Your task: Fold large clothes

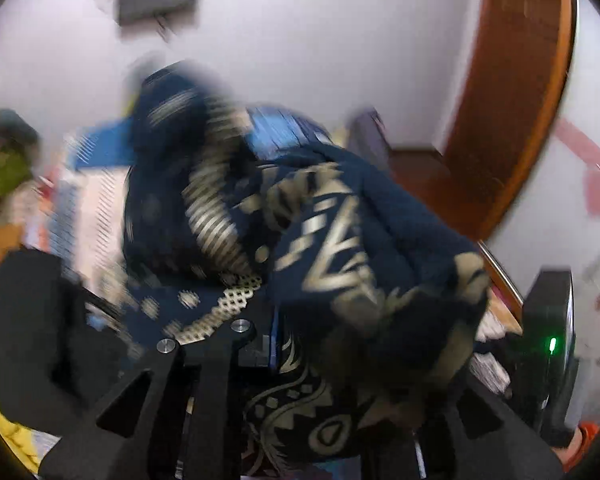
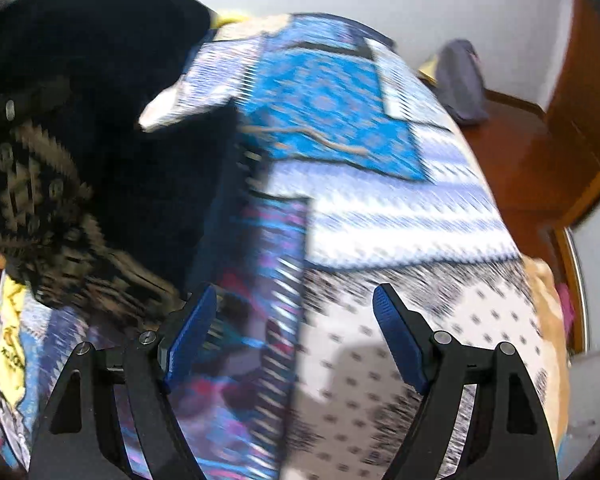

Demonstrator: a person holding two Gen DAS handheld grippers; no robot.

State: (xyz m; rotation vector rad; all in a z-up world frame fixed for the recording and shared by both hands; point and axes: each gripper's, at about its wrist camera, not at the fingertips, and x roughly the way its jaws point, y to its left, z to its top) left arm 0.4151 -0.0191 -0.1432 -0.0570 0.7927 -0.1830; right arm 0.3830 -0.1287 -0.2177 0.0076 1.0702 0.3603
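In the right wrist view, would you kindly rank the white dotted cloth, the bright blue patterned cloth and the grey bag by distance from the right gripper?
1. White dotted cloth, directly beneath the open right gripper.
2. Bright blue patterned cloth, mid-bed ahead.
3. Grey bag, far right by the wall.

No lettering, labels or numbers readable; both views too blurred.

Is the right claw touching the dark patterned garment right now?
Apart. The right wrist view shows the right claw open over the bedspread, with the dark patterned garment off to its left, clear of both fingers.
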